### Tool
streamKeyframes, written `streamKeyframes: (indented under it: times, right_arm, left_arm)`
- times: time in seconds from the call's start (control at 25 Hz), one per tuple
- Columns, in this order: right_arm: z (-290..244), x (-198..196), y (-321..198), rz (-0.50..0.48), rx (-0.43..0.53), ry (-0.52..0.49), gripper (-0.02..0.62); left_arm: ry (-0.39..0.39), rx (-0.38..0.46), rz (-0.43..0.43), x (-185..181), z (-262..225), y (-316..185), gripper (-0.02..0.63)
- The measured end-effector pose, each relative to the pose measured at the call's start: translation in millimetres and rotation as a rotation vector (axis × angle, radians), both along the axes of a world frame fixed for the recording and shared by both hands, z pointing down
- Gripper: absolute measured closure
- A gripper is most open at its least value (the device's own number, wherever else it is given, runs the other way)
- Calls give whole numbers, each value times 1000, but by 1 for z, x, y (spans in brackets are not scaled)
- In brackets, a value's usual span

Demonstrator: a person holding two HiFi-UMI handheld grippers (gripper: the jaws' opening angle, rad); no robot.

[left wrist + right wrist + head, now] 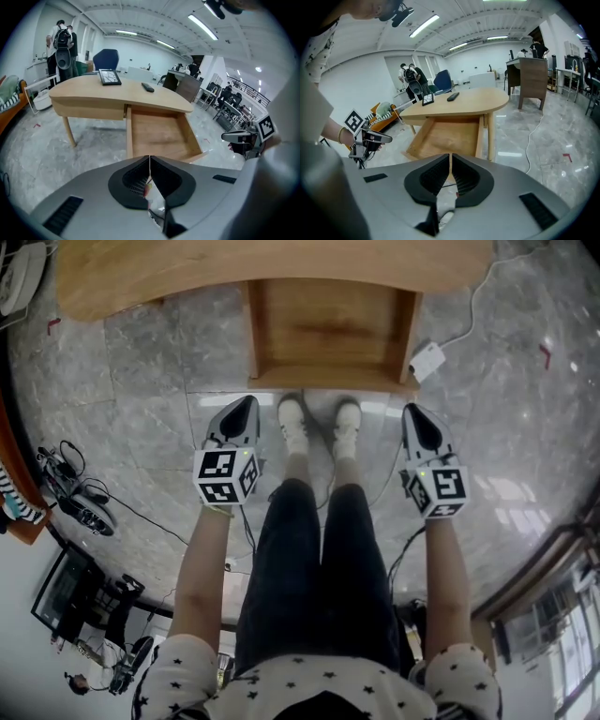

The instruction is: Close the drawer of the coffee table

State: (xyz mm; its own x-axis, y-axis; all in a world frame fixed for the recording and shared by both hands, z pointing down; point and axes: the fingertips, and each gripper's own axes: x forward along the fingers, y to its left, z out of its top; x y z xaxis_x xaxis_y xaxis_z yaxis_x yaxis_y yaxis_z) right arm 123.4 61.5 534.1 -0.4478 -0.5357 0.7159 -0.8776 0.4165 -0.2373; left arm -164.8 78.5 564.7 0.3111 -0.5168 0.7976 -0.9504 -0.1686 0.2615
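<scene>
A light wooden coffee table (pixel 141 277) stands ahead of me, and its drawer (pixel 328 329) is pulled out toward my feet, empty inside. The same drawer (pixel 159 133) shows beyond my left jaws and as the open drawer (pixel 447 136) beyond my right jaws. My left gripper (pixel 246 401) hangs at the left of the drawer's front, short of it, jaws shut with nothing in them. My right gripper (pixel 412 411) hangs at the right of the drawer front, also shut and empty. Neither touches the drawer.
A white power adapter (pixel 427 360) with its cable lies on the grey stone floor by the drawer's right corner. Black cables and gear (pixel 75 488) lie at the left. A tablet (pixel 109 77) and a remote (pixel 147 87) rest on the tabletop. Two people (pixel 63 44) stand behind the table.
</scene>
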Motion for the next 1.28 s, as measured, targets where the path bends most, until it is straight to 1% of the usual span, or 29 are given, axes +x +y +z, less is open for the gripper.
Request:
streamKeyframes:
  times: [0.28, 0.48, 0.56, 0.6, 0.76, 0.88, 1.0, 1.12, 1.28]
  right_arm:
    - [35, 12, -2, -18, -32, 68, 586]
    - [54, 23, 3, -27, -66, 101, 584]
    - [59, 27, 5, -25, -76, 107, 584]
    - [62, 28, 6, -26, -80, 109, 581]
    - [71, 31, 7, -53, -96, 132, 522]
    - [82, 36, 9, -82, -113, 175, 496]
    - [92, 38, 9, -112, -123, 216, 448]
    - [101, 40, 10, -139, -131, 254, 393]
    - [112, 44, 11, -173, -133, 309, 358]
  left_arm:
    - [-25, -38, -2, -5, 33, -2, 594]
    - [-58, -66, 32, -10, 50, 1, 590]
    - [-68, -74, 50, -11, 56, 4, 565]
    - [-72, -78, 58, -11, 59, 5, 543]
    - [-85, -96, 83, -12, 66, 8, 478]
    - [-104, -121, 126, -10, 76, 11, 449]
    - [-144, -146, 183, -10, 87, 16, 415]
    - [-186, -158, 208, -11, 97, 18, 386]
    - [-224, -175, 245, -10, 110, 18, 364]
